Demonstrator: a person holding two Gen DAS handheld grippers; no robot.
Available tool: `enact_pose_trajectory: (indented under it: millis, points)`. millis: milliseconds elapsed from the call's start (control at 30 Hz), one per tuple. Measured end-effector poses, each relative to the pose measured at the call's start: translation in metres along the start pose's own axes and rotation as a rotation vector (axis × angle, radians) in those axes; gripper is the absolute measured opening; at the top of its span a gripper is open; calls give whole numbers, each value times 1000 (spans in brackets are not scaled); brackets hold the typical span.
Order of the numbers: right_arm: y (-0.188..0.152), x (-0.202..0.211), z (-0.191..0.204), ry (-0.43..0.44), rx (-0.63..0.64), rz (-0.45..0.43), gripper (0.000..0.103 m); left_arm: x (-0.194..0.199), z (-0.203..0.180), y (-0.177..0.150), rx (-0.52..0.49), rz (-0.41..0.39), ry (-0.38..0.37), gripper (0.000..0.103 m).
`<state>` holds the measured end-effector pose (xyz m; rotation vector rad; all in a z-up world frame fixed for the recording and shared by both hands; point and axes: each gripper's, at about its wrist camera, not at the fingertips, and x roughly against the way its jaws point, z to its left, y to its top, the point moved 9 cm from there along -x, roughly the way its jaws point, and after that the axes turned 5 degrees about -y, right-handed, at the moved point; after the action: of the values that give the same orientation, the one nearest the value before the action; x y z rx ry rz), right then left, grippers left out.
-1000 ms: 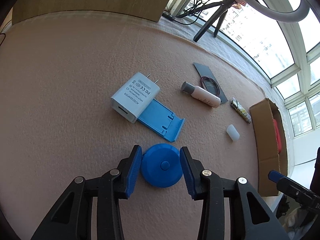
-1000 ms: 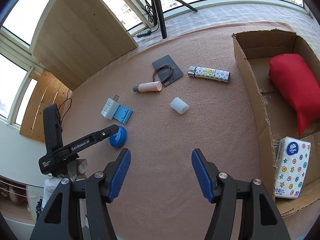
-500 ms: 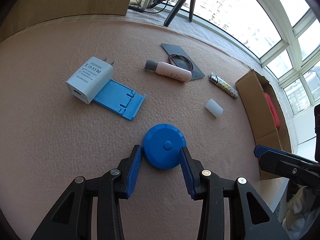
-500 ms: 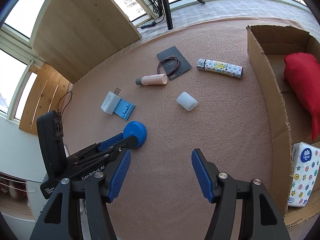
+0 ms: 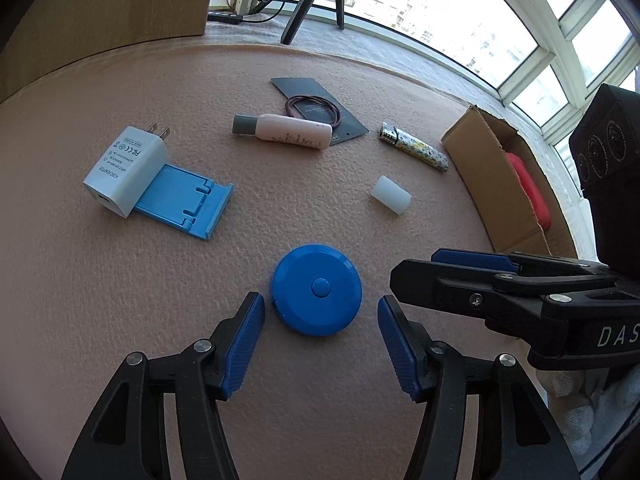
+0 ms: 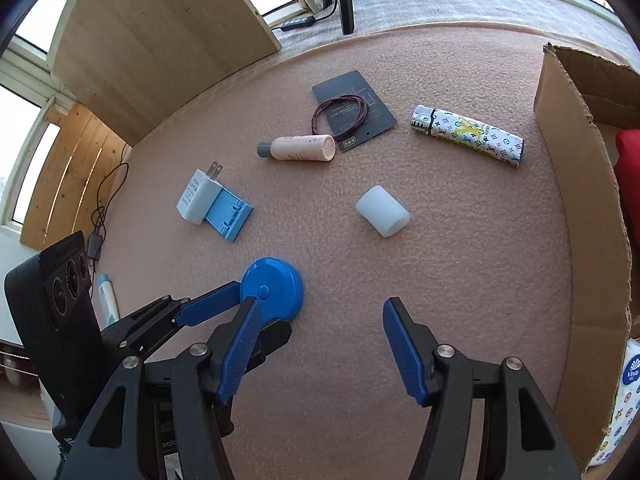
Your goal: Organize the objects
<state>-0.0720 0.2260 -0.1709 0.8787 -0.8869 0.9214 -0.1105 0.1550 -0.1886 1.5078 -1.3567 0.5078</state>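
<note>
Left gripper (image 5: 320, 332) gapes around blue disc (image 5: 317, 289), apparently untouched.

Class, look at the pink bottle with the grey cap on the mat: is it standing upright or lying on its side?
Lying on its side. The pink bottle rests lengthwise on the mat, its grey cap pointing sideways.

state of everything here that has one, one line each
left gripper: open, empty
right gripper: open, empty
blue tape measure: flat, released
pink bottle: capped, on its side
lighter: lying flat
cardboard box: open
phone stand: folded flat
</note>
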Motion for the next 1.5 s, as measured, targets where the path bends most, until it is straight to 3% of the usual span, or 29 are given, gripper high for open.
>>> enact_pose_trajectory:
  millis: [300, 367, 500, 767, 1000, 1500]
  points:
    - [4, -21, 12, 27, 11, 52, 45, -1, -2, -1, 1, -5, -8, 62]
    - [3, -23, 15, 35, 21, 66, 31, -1, -2, -1, 9, -8, -12, 61]
    - [0, -25, 21, 37, 35, 75, 22, -1, -3, -2, -5, -8, 4, 56]
    - [1, -13, 22, 23, 56, 48, 22, 1, -10, 0, -3, -13, 18, 51]
    - [4, 13, 5, 14, 27, -6, 22, 6, -39, 8, -54, -38, 18, 51]
    - [11, 104, -78, -51, -82, -167, 22, -10, -165, 44, -220, -74, -73, 51]
